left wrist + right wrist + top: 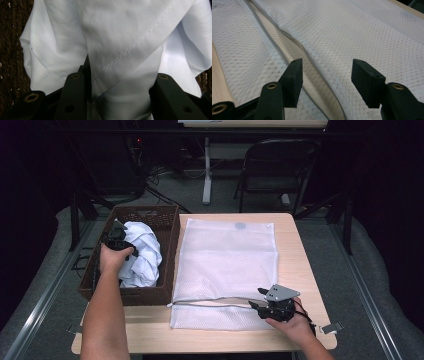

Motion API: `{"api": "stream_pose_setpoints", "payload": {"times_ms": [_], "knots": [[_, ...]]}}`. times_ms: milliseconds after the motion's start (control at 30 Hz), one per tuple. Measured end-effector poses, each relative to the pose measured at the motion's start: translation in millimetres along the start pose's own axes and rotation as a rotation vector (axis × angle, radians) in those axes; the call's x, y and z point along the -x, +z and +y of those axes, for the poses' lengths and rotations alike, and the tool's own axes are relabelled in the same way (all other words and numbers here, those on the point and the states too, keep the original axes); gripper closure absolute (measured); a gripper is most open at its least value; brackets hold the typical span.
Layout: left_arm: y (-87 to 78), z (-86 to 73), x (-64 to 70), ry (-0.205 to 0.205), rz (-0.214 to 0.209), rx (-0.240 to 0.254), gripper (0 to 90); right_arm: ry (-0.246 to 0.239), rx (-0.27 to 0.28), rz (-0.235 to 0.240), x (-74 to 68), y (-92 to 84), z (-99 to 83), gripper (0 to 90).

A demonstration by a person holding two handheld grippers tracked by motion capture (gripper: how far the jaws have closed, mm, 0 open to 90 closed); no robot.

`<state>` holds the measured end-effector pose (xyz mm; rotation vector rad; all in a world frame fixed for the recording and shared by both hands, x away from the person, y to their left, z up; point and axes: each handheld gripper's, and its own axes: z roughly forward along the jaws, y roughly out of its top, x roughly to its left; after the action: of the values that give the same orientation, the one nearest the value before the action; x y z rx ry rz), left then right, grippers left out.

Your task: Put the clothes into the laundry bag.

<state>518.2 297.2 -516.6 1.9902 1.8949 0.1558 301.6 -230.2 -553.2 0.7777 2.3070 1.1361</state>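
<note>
Your left gripper (118, 236) is down in the brown wicker basket (167, 222) at the left of the high view, and its jaws are clamped on a fold of the white garment (142, 252) bunched inside. The left gripper view confirms it: seamed white cloth (120, 45) is pinched between the two black jaws, with basket weave dark at the frame's edges. That grip detail is lost from above, where your hand covers the jaws.

Your right gripper (263, 303) sits at the lower right of the high view, over the near end of the white mesh laundry bag (227, 255) lying flat on the table (300, 245). In the right gripper view its jaws stand apart, straddling the grey-edged opening (297, 47) of the bag without pressing it.

So, by the look of it, you're at the pick-up: garment gripped, bag mouth not yet held. Next, you'd want to pinch the upper lip of that opening, lift it, then carry the garment across toward the mouth.
</note>
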Motion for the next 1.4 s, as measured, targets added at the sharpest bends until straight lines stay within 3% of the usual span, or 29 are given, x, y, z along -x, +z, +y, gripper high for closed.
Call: {"api": "stream_pose_setpoints", "payload": {"times_ms": [600, 900, 1400], "knots": [[-27.1, 6.8, 9.8, 0.050, -0.022, 0.046, 62.0, -0.022, 0.009, 0.007, -0.4, -0.3, 0.5, 46.4], [-45.8, 10.0, 13.7, 0.062, -0.026, 0.075, 61.8, 0.001, -0.002, 0.016, -1.0, -1.0, 1.9, 47.6], [-71.5, 11.2, 16.7, 0.071, -0.025, 0.094, 61.5, -0.018, -0.013, 0.011, -1.4, -1.8, 3.2, 49.0]]}}
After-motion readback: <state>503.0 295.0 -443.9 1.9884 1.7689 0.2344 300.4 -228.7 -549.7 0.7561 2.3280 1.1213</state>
